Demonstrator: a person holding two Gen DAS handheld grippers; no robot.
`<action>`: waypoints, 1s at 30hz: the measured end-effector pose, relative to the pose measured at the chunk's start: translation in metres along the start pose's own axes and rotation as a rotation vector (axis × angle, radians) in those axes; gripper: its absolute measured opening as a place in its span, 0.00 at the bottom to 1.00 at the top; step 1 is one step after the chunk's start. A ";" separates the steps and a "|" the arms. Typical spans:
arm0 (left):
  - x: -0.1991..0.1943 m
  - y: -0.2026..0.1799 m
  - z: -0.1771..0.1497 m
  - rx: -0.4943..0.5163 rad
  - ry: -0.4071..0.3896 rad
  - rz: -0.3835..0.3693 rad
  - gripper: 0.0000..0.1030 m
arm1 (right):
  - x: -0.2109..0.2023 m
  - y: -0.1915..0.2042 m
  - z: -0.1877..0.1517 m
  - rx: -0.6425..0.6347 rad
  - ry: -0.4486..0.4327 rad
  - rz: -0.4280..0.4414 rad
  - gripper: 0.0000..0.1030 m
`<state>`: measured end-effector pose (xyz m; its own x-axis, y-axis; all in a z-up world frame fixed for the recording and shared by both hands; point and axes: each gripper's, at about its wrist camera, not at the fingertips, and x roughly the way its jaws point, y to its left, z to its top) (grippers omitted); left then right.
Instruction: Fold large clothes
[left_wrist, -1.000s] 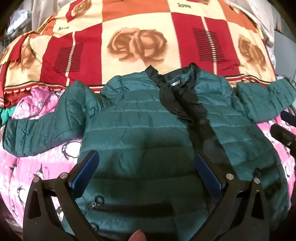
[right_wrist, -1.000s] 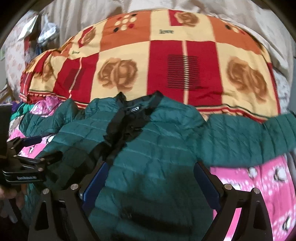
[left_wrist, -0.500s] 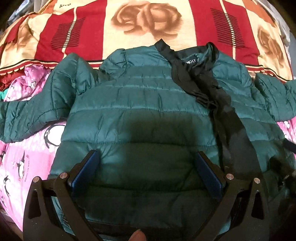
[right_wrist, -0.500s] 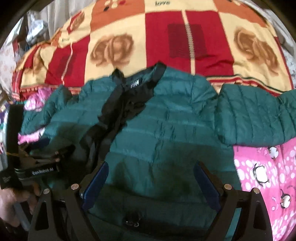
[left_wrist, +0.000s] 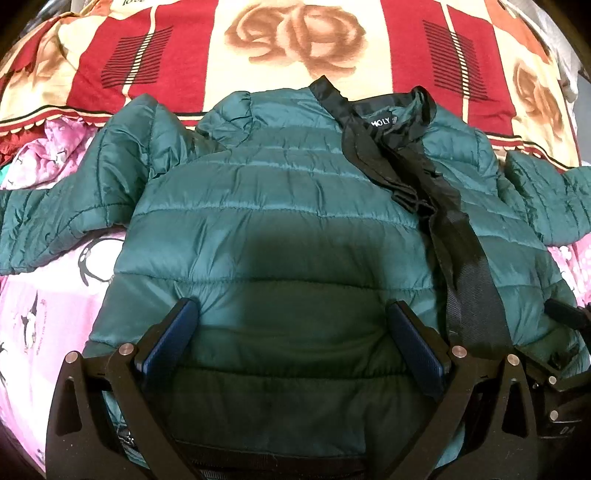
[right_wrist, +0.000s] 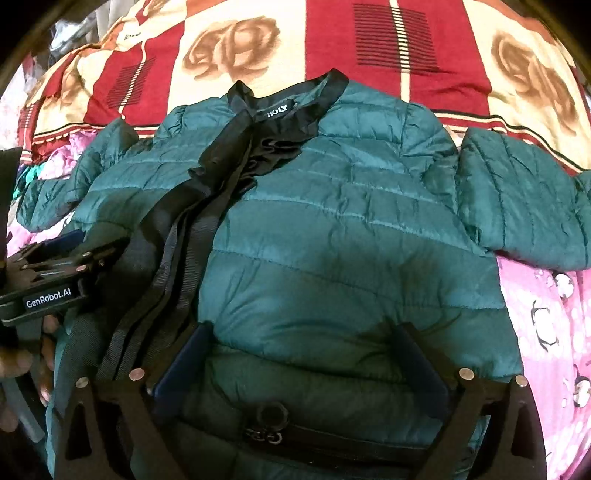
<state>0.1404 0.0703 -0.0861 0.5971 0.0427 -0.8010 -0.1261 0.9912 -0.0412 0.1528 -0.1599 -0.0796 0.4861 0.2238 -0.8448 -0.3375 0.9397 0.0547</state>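
A dark green quilted jacket lies front up on the bed, sleeves spread to both sides, with a black placket running down from the collar. My left gripper is open just over the jacket's lower left half. My right gripper hangs low over the lower right half by the pocket zipper. Its jaws are opening, with only the flat jacket between them and nothing gripped. The left gripper, held by a hand, also shows at the left edge of the right wrist view.
A red and cream rose-print blanket covers the bed beyond the collar. A pink penguin-print sheet lies under the sleeves on both sides. The right sleeve is creased at the shoulder.
Both grippers have come down closer to the jacket's lower half, so it fills more of each view. The right gripper's fingers stand slightly wider apart.
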 end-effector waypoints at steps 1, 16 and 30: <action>0.000 0.000 0.000 0.000 -0.003 -0.001 1.00 | 0.001 0.001 0.002 -0.003 0.002 -0.001 0.99; -0.022 0.006 -0.001 -0.032 -0.122 -0.001 1.00 | -0.040 0.010 0.005 -0.031 -0.164 -0.010 0.97; -0.030 0.009 -0.001 -0.028 -0.160 0.014 1.00 | -0.041 0.013 0.005 -0.036 -0.194 -0.050 0.96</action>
<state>0.1213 0.0776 -0.0631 0.7136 0.0785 -0.6961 -0.1562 0.9865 -0.0489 0.1327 -0.1559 -0.0422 0.6481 0.2255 -0.7274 -0.3358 0.9419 -0.0072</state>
